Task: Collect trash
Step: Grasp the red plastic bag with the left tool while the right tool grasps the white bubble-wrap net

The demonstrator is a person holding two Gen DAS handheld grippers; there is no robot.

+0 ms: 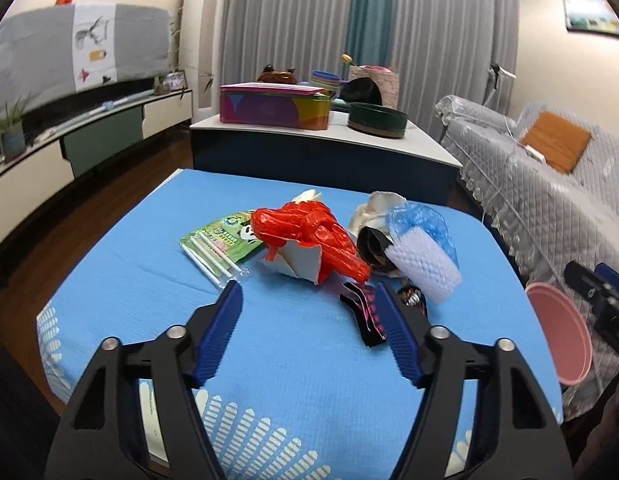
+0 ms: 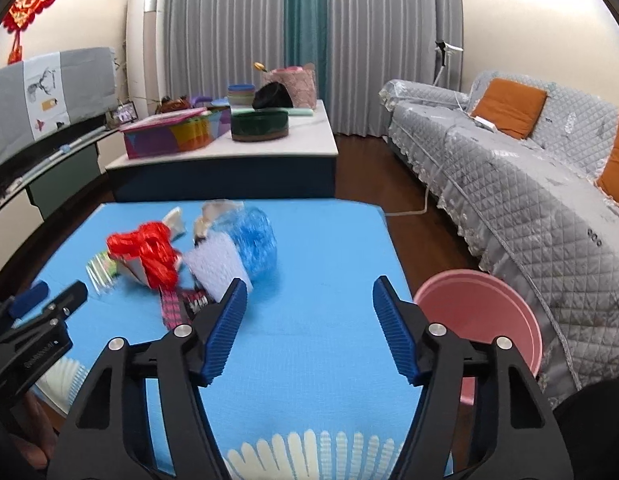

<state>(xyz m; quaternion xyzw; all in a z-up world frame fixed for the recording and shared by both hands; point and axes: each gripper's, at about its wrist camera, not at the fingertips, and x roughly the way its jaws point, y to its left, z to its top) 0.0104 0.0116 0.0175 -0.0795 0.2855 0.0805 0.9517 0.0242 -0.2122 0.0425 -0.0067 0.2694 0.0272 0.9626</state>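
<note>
A home living room: a quilt-covered sofa (image 2: 529,168) with orange cushions (image 2: 509,106) at three o'clock, floor-length grey curtains (image 2: 237,20) at twelve, a covered television (image 1: 77,48) at ten

Mixed trash pile (image 1: 329,240) lies heaped beside pink bin (image 2: 481,312).

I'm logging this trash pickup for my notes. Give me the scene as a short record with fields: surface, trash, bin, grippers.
surface: blue cloth on a table
trash: red plastic bag, white foam net, blue plastic bag, green straw packet, black-pink wrapper
bin: pink bucket, off the table's right edge
left hand-held gripper: open, holds nothing
right hand-held gripper: open, holds nothing
</note>
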